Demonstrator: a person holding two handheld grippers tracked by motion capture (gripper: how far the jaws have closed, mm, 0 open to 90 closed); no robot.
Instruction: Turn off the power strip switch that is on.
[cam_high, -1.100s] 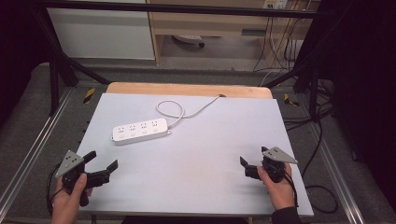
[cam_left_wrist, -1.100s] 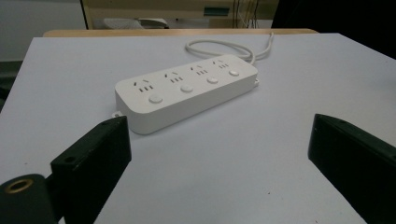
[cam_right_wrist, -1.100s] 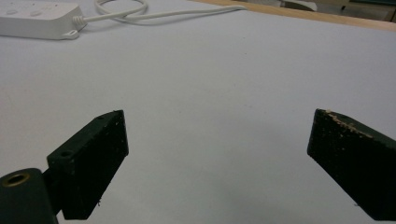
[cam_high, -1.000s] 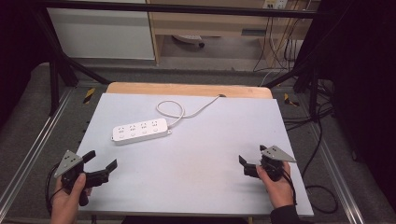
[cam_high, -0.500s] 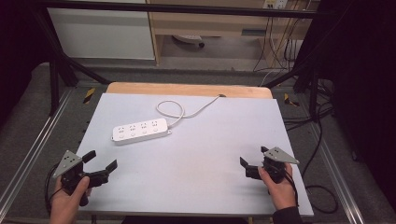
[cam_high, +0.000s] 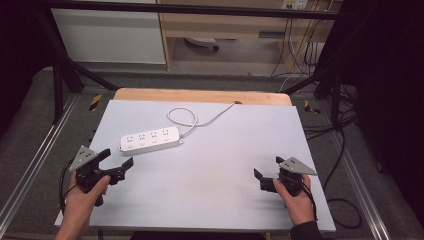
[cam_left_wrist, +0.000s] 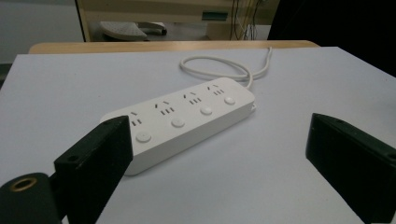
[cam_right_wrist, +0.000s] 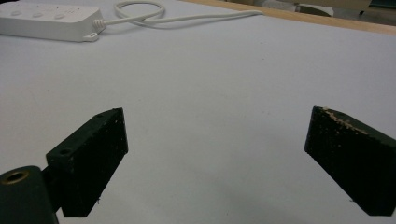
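My left gripper (cam_high: 114, 162) at the lower left of the high view is matte black, with a grey three-cornered plate on top and a black cable looping beside my hand. My right gripper (cam_high: 268, 177), lower right, is built alike, with a dark sleeve cuff at the wrist. Up close, each jaw is a blocky black wedge; a brass-ringed hole sits at the bottom left corner, and pale specks dust the right gripper's pads (cam_right_wrist: 348, 140).

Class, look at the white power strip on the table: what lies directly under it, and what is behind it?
The power strip lies flat on the grey tabletop. Behind it, its white cable loops and runs to the far edge. The surface beneath the strip is covered.
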